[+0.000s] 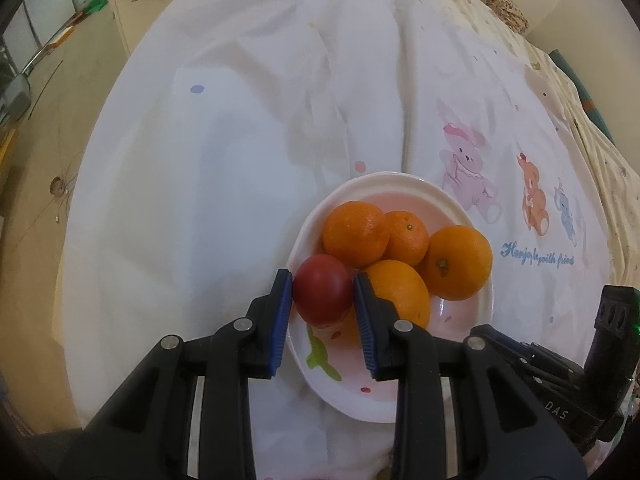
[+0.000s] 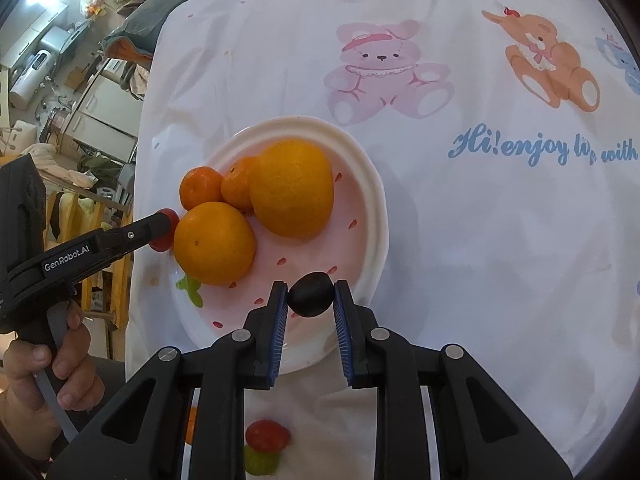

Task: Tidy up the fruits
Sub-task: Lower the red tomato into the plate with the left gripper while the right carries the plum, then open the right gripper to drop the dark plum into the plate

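A white and pink plate (image 1: 472, 216) (image 2: 372, 184) lies on a white cartoon-print cloth and holds several oranges (image 1: 356, 234) (image 2: 294, 188). My left gripper (image 1: 322, 294) is shut on a red round fruit (image 1: 322, 294) at the plate's near-left rim; in the right wrist view that gripper (image 2: 162, 230) reaches in from the left with the red fruit (image 2: 165, 242) partly hidden. My right gripper (image 2: 311, 294) is shut on a dark plum-like fruit (image 2: 311, 294) over the plate's near rim. Its body (image 1: 580, 368) shows at the right of the left wrist view.
A red strawberry-shaped print or small fruit (image 2: 267, 446) lies on the cloth below the right gripper. The cloth (image 1: 224, 168) covers a bed-like surface. Floor and furniture (image 2: 80, 92) lie beyond its left edge.
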The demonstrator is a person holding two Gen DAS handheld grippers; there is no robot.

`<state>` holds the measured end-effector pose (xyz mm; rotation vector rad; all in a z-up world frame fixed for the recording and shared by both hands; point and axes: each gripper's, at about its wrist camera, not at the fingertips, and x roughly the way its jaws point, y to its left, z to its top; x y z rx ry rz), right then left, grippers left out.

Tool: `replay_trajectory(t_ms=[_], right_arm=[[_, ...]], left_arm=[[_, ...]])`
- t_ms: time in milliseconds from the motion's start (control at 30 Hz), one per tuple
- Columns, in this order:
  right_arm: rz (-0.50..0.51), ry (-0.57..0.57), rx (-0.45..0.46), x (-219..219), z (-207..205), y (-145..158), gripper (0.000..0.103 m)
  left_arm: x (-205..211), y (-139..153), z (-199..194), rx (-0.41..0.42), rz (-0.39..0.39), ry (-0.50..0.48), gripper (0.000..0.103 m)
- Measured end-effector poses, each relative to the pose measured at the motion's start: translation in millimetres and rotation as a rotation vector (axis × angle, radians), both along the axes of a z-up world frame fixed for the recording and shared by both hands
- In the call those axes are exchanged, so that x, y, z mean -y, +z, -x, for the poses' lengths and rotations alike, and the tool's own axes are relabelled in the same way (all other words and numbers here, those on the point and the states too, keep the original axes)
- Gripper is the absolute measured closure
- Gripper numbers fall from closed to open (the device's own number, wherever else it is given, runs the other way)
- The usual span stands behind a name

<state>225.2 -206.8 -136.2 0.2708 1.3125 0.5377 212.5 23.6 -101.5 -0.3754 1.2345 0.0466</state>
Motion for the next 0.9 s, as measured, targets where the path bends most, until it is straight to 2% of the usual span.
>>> replay_trajectory(t_ms=[167, 267, 300, 333, 367, 400, 533, 700, 900], right_arm=[[-0.014, -0.011, 0.001, 2.3, 0.1, 0.0, 0.078], [-0.034, -0.022, 0.006, 3.1, 0.4, 2.1, 0.074], [-0.043, -0.024, -0.005, 3.3, -0.3, 1.9, 0.065], [-0.047, -0.03, -0.012, 3.9, -1.0, 1.7, 0.048], [-0.059, -0.045, -0.005, 5.8, -1.1, 3.5, 0.042], [-0.064, -0.053, 0.007, 6.5, -1.2, 5.5, 0.036], [-0.049, -0.07, 0.046, 11.4, -1.9, 14.2, 0.036], [-0.048, -0.091, 0.027, 18.3, -5.7, 11.7, 0.036], [-0.043, -0.104, 0.076, 22.3, 3.2, 26.9, 0.034]], left_arm=[[1.8, -1.5, -2.3, -0.007, -0.008, 0.004, 0.075], [4.8, -2.0, -3.5, -0.012, -0.059, -0.009, 0.072], [6.3, -1.8, -3.3, -0.009, -0.07, -0.021, 0.057], [7.8, -0.8, -3.0, -0.004, -0.077, -0.029, 0.048], [8.2, 1.2, -2.1, 0.006, -0.082, -0.031, 0.031], [8.2, 3.4, -1.0, 0.019, -0.073, -0.03, 0.022], [10.5, 6.8, 0.6, 0.03, -0.048, -0.039, 0.021], [13.5, 8.0, 2.1, 0.037, -0.061, -0.056, 0.021], [12.5, 16.8, 5.9, 0.07, -0.069, -0.055, 0.021]])
